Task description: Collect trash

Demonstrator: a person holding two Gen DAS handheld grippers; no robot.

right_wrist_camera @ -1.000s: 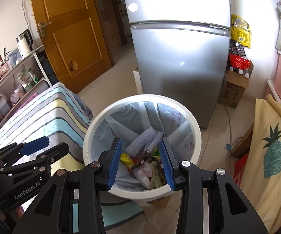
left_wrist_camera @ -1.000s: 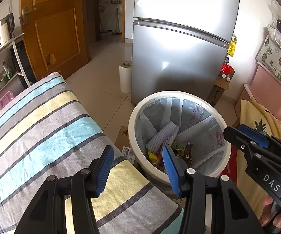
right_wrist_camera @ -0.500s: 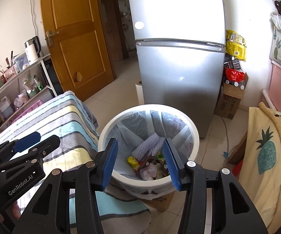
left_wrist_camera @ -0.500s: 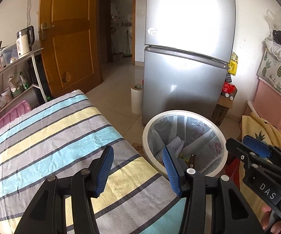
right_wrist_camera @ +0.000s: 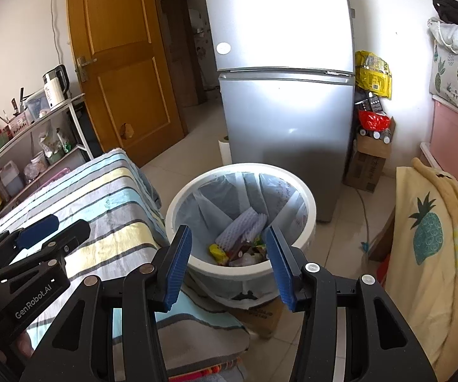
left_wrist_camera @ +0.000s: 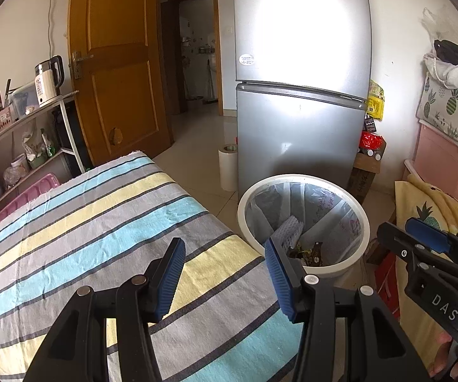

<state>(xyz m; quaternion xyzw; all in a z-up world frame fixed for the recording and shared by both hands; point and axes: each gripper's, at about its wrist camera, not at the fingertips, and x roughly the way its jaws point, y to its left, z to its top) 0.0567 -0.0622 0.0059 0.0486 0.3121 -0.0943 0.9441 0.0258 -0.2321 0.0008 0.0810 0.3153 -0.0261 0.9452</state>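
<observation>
Left gripper (left_wrist_camera: 225, 273): held wide apart with nothing between its blue pads; positioned above the near corner of the striped cloth, beside the bin. It is also seen from the right wrist view at the lower left (right_wrist_camera: 53, 226).
Right gripper (right_wrist_camera: 229, 261): likewise spread wide and holding nothing; positioned above the near rim of the bin. Its blue-tipped fingers are seen at the right edge of the left wrist view (left_wrist_camera: 419, 238).
Trash bin (right_wrist_camera: 308, 197): a round white bin lined with a pale plastic bag, set on the tiled floor just in front of the fridge and just beside the cloth-covered surface. In the left wrist view its rim (left_wrist_camera: 364, 219) is seen past the cloth's edge.
Trash (right_wrist_camera: 241, 245): collected at the bottom of the bin; a white foam net sleeve (right_wrist_camera: 241, 227) is leaned against the liner, with a yellow wrapper (right_wrist_camera: 217, 250) and other mixed wrappers below it.
Striped cloth (left_wrist_camera: 85, 222): blue, yellow and grey bands, spread flat over the tabletop.
Fridge (right_wrist_camera: 286, 111): silver, two doors, both shut.
Paper roll (left_wrist_camera: 228, 167): upright on the floor, left of the fridge.
</observation>
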